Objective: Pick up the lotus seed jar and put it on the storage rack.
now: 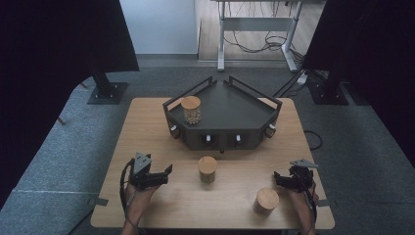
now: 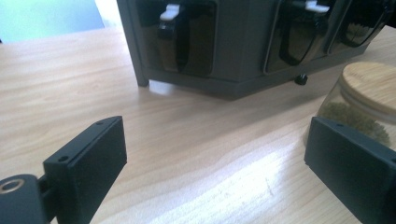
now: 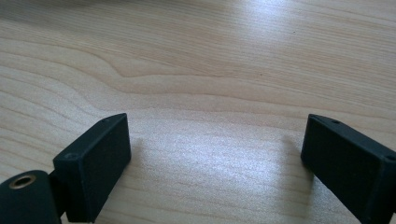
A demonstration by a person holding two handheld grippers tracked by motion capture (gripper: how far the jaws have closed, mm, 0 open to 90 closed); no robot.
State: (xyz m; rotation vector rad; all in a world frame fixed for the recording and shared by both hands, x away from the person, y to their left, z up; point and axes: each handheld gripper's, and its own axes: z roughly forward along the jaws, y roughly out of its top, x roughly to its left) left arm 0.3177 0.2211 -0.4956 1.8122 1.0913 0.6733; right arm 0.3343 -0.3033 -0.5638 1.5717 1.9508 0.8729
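Nearest the high camera: 2 forearms entering from the bottom edge, each hand holding a two-jaw gripper low over the wooden table [image 1: 147,147].

Left gripper [image 1: 165,172] near the table's front left, jaws spread wide, nothing between them. In the left gripper view [image 2: 215,154] bare wood between the jaws; glass jar with bamboo lid [image 2: 362,100] just beyond the right jaw, greenish contents visible through the glass.

Right gripper [image 1: 278,177] near the front right, jaws likewise spread wide and empty. In the right gripper view [image 3: 215,154] plain wood grain between the jaws.

3 lidded jars in the high view:
- centre jar [image 1: 207,169] on the table, between the 2 grippers, in front of the rack.
- front-right jar [image 1: 266,200] near the table's front edge, just beside the right gripper.
- rack-top jar [image 1: 191,109] upright on the left part of the rack's top deck, pale round contents.

Dark grey angled rack [image 1: 235,105] at the table's far centre, railed top, front bays holding dark containers with white caps [image 2: 170,11].

Grey carpet [image 1: 63,147] around the table; desk legs and cables beyond.
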